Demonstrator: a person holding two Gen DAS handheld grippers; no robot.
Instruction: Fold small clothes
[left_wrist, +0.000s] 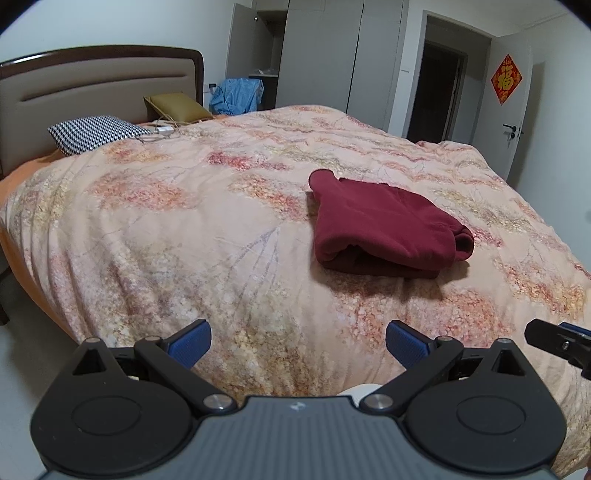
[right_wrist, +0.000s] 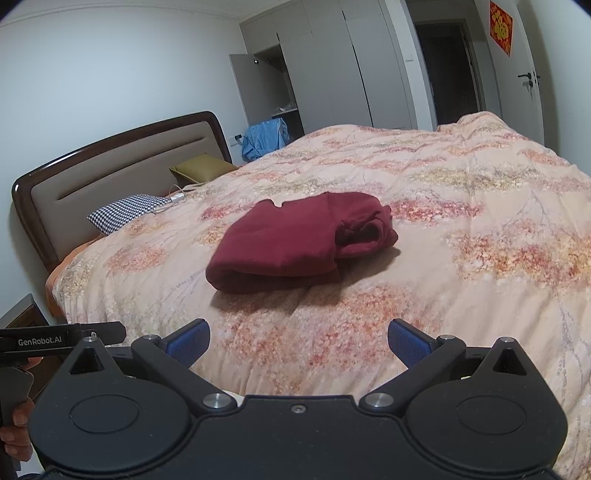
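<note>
Maroon fleece-like cloth, a small garment (left_wrist: 384, 225), lies folded into a compact, roughly rectangular bundle on the bed's peach floral quilt (left_wrist: 184, 229), toward the middle of the mattress and well ahead of both tools. In the right wrist view the same garment (right_wrist: 295, 243) shows a rounded fold along its near edge and a bunched roll of fabric, possibly a sleeve or cuff, tucked at its right end. The left claw (left_wrist: 298, 343) is spread wide, its blue ribbed pads (left_wrist: 190, 341) well apart and holding nothing. The right claw (right_wrist: 298, 343) is likewise fully spread and empty, with its blue pads (right_wrist: 408, 343) clear of the quilt. Neither tool touches the garment; both hover near the bed's edge. Judgement: the fold on this piece appears complete or nearly so, and the step in hand is either a final tidy or the retreat after release. The bundle's right end looks looser than the rest, so the next move, if any, calls for a light press or tuck at that roll, approached low and from the near side to avoid disturbing the layers beneath. At the head of the bed a black-and-white houndstooth pillow (left_wrist: 94, 133) and an olive cushion (left_wrist: 177, 107) rest before the padded brown-framed headboard (left_wrist: 99, 85), well apart from the work. No further unfolded clothing is visible on the quilt.
</note>
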